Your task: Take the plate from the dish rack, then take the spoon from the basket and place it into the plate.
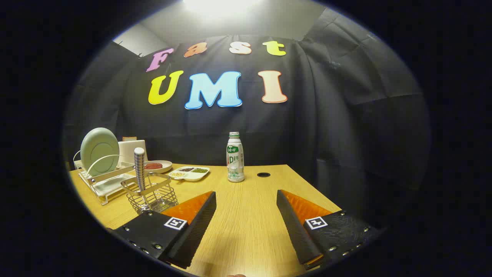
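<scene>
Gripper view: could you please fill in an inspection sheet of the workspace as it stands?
Surface: wooden table, with a small dark round hole beyond the fingers.
Job's things: pale green plate upright in the dish rack; spoon handle-up in the wire basket, beside the left finger.
Clutter: bottle standing ahead of the fingers; divided tray and small dish behind the basket; white box behind the rack.
Grippers: gripper open, over bare table, touching nothing.
Cables: nothing seen.
Surroundings: black cloth wall.
</scene>
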`<state>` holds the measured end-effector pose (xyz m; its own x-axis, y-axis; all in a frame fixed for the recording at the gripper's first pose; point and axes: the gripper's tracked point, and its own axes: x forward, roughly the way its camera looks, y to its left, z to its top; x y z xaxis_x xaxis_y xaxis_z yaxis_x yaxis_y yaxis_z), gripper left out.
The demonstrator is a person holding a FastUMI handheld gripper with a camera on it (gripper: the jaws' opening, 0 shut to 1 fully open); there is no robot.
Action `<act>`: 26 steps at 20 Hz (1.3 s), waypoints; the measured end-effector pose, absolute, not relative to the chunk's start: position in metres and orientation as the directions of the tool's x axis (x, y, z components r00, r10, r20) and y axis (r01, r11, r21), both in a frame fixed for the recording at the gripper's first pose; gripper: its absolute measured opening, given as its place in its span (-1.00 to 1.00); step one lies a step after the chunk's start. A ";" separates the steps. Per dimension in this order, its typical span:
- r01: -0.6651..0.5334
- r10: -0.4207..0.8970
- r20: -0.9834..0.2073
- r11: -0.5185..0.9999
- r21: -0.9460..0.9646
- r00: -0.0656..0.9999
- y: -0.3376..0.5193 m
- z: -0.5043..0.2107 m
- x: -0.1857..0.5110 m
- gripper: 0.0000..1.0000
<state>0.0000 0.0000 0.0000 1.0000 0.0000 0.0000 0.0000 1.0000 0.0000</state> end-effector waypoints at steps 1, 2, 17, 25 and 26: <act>0.007 -0.007 0.017 1.000 0.014 1.000 -0.002 0.011 0.006 0.93; 0.027 -0.028 0.036 0.999 0.017 0.999 -0.006 0.026 0.009 0.93; 0.151 -0.149 0.030 0.986 -0.075 0.988 0.108 0.203 -0.136 0.92; -0.039 0.041 -0.068 0.999 0.023 0.997 0.321 0.205 -0.098 0.92; -0.050 0.054 -0.102 0.998 0.044 0.993 0.338 0.199 -0.089 0.92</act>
<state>-0.0889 0.3384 0.1991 0.9932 0.0544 -0.1025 -0.0502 0.9978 0.0436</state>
